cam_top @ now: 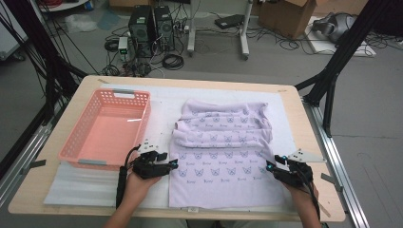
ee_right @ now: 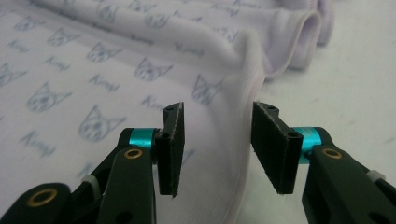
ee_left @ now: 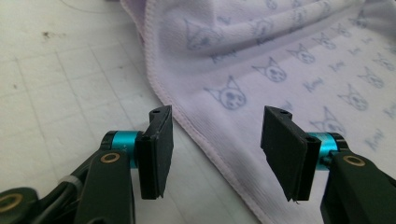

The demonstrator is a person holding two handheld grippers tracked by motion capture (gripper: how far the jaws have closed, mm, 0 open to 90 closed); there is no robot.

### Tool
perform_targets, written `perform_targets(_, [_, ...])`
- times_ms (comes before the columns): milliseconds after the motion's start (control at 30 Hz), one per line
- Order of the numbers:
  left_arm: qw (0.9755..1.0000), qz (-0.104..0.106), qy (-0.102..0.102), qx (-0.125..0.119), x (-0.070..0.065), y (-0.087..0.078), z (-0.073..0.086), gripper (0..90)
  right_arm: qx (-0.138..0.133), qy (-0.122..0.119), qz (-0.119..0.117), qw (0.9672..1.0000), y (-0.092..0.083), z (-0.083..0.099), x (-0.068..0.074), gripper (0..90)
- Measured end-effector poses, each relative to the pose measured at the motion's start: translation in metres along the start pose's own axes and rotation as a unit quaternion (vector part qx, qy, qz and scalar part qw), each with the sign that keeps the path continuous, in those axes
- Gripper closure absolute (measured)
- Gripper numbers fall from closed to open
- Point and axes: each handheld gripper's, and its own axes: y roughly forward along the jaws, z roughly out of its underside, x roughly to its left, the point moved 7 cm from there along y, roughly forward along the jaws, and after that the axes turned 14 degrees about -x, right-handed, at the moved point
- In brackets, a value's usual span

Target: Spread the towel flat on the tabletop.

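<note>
While both sets of jaws stand apart, gripping nothing, the towel (cam_top: 223, 152) lies between them: left gripper (cam_top: 172, 166) at its nine o'clock edge, right gripper (cam_top: 272, 167) at three o'clock, hems running twelve-to-six.

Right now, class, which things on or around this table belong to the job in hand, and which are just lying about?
In the job: towel; left gripper and right gripper, both open at its side edges.

Lying about: pink basket; white mat; computer towers and cardboard box on the floor.
</note>
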Motion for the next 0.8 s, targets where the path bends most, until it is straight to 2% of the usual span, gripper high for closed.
perform_targets(133, [0.9999,0.009,-0.004,0.007,-0.01,-0.005,0.007,44.3,0.012,-0.002,0.002,0.9999,-0.01,0.01,0.003,54.1])
perform_targets(200, [0.9999,0.006,0.006,0.009,-0.014,-0.009,0.011,44.4,0.015,0.0,0.003,0.9999,-0.016,0.014,0.004,54.1])
perform_targets(367, [0.9999,0.004,0.005,0.009,-0.025,-0.021,0.019,44.5,0.031,0.004,0.004,0.9995,-0.031,0.026,0.009,53.3])
perform_targets(500, [0.9998,0.007,0.016,0.005,-0.039,-0.031,0.028,44.2,0.031,0.006,0.008,0.9995,-0.042,0.032,0.012,53.4])
perform_targets(633, [0.9989,0.003,0.046,-0.002,-0.053,-0.033,0.035,42.6,0.022,0.006,0.014,0.9996,-0.052,0.037,0.014,57.8])
perform_targets(700, [0.9972,-0.017,0.073,-0.008,-0.056,-0.034,0.038,44.2,0.021,0.014,0.015,0.9996,-0.057,0.039,0.016,63.4])
perform_targets(767, [0.9943,-0.039,0.098,-0.013,-0.056,-0.035,0.04,56.3,0.023,0.013,0.007,0.9996,-0.06,0.04,0.018,74.7])
perform_targets(800, [0.9943,-0.04,0.097,-0.018,-0.054,-0.036,0.04,63.1,0.023,0.01,0.003,0.9997,-0.061,0.04,0.019,80.8])
